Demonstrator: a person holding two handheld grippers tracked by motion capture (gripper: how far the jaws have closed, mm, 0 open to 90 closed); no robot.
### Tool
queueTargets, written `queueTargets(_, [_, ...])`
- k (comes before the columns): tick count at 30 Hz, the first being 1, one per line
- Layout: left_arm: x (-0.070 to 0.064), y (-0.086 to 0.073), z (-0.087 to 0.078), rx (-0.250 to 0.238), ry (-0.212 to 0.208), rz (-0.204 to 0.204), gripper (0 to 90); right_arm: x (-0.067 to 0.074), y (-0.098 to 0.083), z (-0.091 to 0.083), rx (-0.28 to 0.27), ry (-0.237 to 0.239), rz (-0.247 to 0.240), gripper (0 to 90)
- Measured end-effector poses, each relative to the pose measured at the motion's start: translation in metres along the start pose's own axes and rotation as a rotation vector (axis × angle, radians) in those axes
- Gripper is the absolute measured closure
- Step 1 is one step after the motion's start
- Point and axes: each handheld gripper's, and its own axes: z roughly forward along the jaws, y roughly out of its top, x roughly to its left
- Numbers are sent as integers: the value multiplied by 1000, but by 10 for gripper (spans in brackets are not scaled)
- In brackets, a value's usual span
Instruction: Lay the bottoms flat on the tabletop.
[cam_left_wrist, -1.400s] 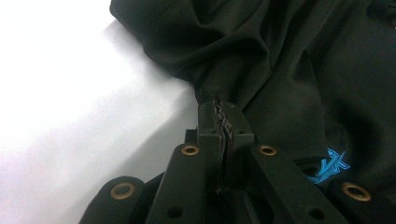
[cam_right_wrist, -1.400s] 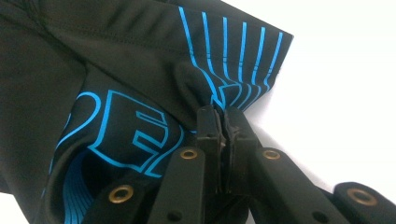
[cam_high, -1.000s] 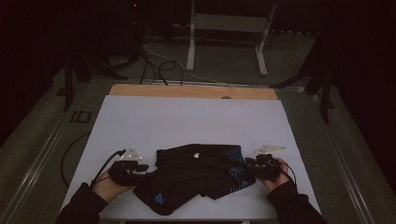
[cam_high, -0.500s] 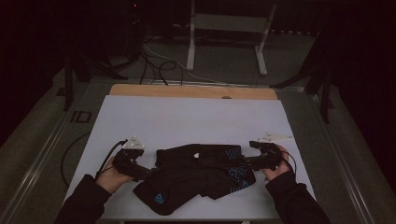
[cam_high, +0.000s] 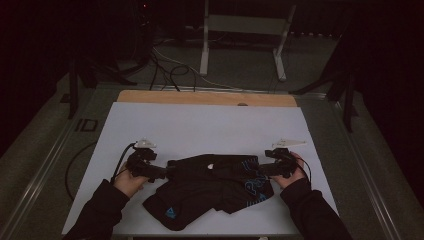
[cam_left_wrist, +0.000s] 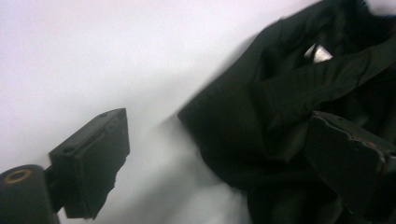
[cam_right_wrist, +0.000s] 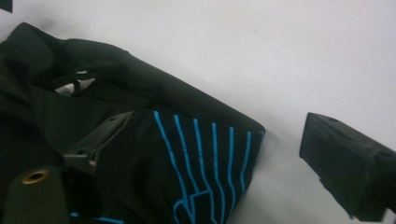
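Beside the shorts, open-jawed grippers

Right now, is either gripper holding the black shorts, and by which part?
Nothing is held. The left gripper and right gripper both stand open at opposite ends of the black shorts' waistband, their jaws having just opened.

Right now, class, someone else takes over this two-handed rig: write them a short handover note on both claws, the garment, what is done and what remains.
Left claw: open, jaws just opened, at the left end of the black fabric shorts with blue print; one jaw lies over the cloth, nothing pinched.
Right claw: open, just opened, at the waistband's right end.
Shorts: lying rumpled near the front edge of the white table sheet.
Done: waistband stretched out between the claws and let go.
Left: probably smoothing and folding.
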Motion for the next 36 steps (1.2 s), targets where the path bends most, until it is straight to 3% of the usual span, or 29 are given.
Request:
queueTargets(3, [5,0,7,8,-28,-46,173,-4,-3,4,9,4,17,200])
queueTargets(9, [11,-1,19,22,-80,-92,272,-9,-9,12,57,6,45,284])
queueTargets(14, [16,-2,27,27,-137,-118,415,-9,-14,23,101,-4,45,363])
queueTargets(20, [20,-3,31,23,-176,-123,606,-10,-12,27,105,8,53,478])
queueTargets(24, [19,-2,29,-6,-189,-105,752,-7,-11,26,124,-19,25,681])
queueTargets(25, [18,-2,28,-9,-193,-93,790,-7,-11,25,126,-24,17,778])
queueTargets(28, [15,1,24,-30,-172,-58,811,-7,-9,20,106,-23,10,823])
queueTargets(33, [17,7,14,-83,-119,-52,826,-10,-4,11,56,-51,10,832])
queueTargets(36, [20,11,11,-104,-109,-57,831,-12,1,7,29,-64,23,834])
